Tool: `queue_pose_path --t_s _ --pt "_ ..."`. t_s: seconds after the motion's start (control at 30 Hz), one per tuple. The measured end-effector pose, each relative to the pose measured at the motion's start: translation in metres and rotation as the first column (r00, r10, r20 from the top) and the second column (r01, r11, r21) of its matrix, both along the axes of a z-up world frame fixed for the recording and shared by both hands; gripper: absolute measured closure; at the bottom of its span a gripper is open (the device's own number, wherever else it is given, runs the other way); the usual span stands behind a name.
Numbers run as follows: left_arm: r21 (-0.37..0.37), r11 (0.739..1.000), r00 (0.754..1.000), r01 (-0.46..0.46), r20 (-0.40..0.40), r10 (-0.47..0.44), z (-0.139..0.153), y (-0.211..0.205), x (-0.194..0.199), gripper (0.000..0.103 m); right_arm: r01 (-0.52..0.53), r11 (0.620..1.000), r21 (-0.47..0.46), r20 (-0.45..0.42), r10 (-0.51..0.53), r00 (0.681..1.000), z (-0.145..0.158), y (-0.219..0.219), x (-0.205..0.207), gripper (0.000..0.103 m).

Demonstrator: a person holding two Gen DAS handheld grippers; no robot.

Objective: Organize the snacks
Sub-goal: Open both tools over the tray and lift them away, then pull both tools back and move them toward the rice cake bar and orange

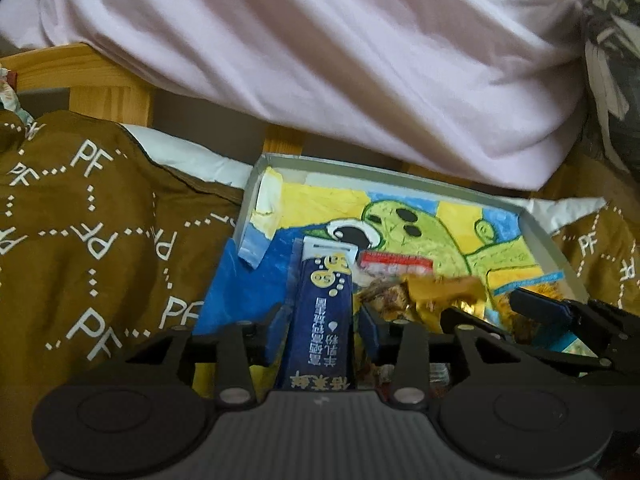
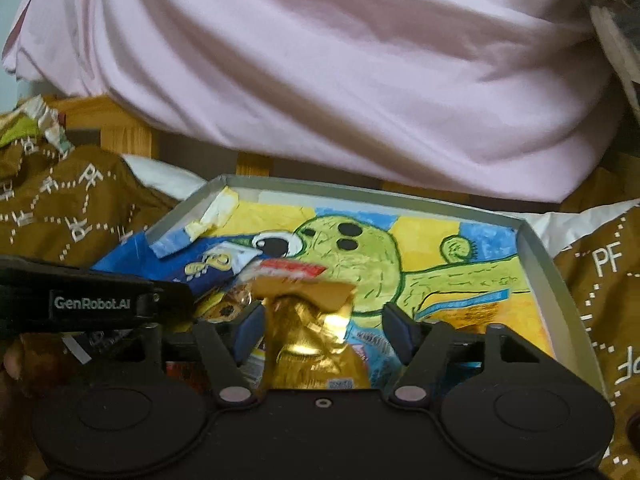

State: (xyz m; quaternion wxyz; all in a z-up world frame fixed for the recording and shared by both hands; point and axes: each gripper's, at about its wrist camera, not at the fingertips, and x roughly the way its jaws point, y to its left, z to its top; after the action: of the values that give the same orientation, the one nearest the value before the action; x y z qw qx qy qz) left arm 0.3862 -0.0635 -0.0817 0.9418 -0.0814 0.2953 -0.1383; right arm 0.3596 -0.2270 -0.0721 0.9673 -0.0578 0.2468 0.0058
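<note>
Your left gripper (image 1: 320,320) clamps the navy sachet (image 1: 320,312), near end of the painted tray (image 2: 536,256). Your right gripper (image 2: 322,330) has jaws spread, gold-wrapped snack (image 2: 312,336) loose between them. Red-white packet (image 2: 292,269) just beyond; pink bedding (image 2: 320,80) far.

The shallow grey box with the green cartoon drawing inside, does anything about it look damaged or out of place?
Yes. The shallow grey cardboard box is torn at its left wall: a painted yellow-and-blue flap hangs loose into the tray, leaving that side open. A blue plastic sheet spills out through the gap onto the brown patterned blanket.
</note>
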Motion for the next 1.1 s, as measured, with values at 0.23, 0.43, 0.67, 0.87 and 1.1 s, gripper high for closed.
queue_pose_path --t_s 0.23,0.43,0.67,0.87,1.1 --pt "-0.018 0.999 0.996 -0.047 0.071 0.048 0.035 0.009 -0.019 0.032 0.033 0.998 0.047 0.069 -0.036 0.997 0.028 -0.010 -0.019 0.015" --pt "-0.008 0.998 0.984 -0.065 0.166 0.065 0.073 0.018 -0.042 0.014 0.007 0.997 0.071 0.149 -0.018 0.989 0.060 -0.013 -0.045 0.002" --pt "0.039 0.995 0.958 -0.089 0.278 0.075 0.108 0.023 -0.082 0.003 -0.010 0.995 0.099 0.223 -0.012 0.975 0.090 -0.014 -0.078 0.001" --pt "0.019 0.984 0.934 -0.176 0.320 0.161 0.116 0.029 -0.112 0.001 0.025 0.996 0.090 0.264 -0.048 0.963 0.105 -0.013 -0.109 0.001" --pt "0.044 0.978 0.930 -0.206 0.320 0.181 0.118 0.036 -0.149 0.001 0.016 0.996 0.085 0.295 -0.040 0.955 0.115 -0.015 -0.153 0.001"
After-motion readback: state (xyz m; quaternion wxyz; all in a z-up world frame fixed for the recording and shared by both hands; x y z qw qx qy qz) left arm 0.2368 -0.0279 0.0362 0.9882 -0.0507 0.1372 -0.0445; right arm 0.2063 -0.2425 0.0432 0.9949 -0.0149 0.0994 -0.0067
